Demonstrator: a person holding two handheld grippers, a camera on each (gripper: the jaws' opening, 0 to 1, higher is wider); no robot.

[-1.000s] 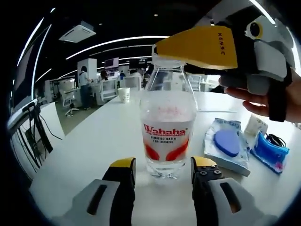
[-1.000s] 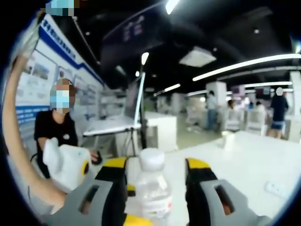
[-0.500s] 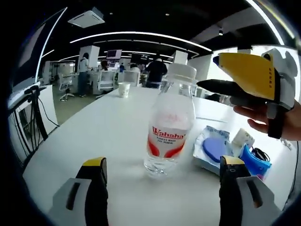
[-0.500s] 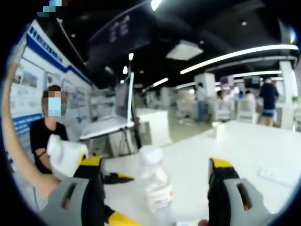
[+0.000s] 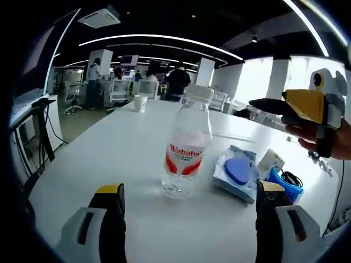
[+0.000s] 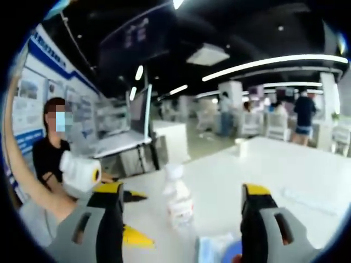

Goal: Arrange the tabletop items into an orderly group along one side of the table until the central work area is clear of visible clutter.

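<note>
Clear plastic water bottle (image 5: 185,143) upright on worktop (image 5: 98,159): light, smooth, tippy — best pinched at the labelled waist; left tool (image 5: 189,205) and right tool (image 6: 184,205) both spread, empty.

1. You have one water bottle (image 5: 184,143) standing on the table (image 5: 109,159);
2. one packet with a blue oval (image 5: 237,173) beside it;
3. one blue pouch (image 5: 283,183); one small white item (image 5: 270,161);
4. one paper cup (image 5: 140,102) far off;
5. two grippers: left gripper (image 5: 186,198), right gripper (image 6: 182,198).

The bottle (image 5: 185,142) stands alone mid-table; packets (image 5: 237,172) crowd its right, the table's (image 5: 104,153) left edge lies bare.
</note>
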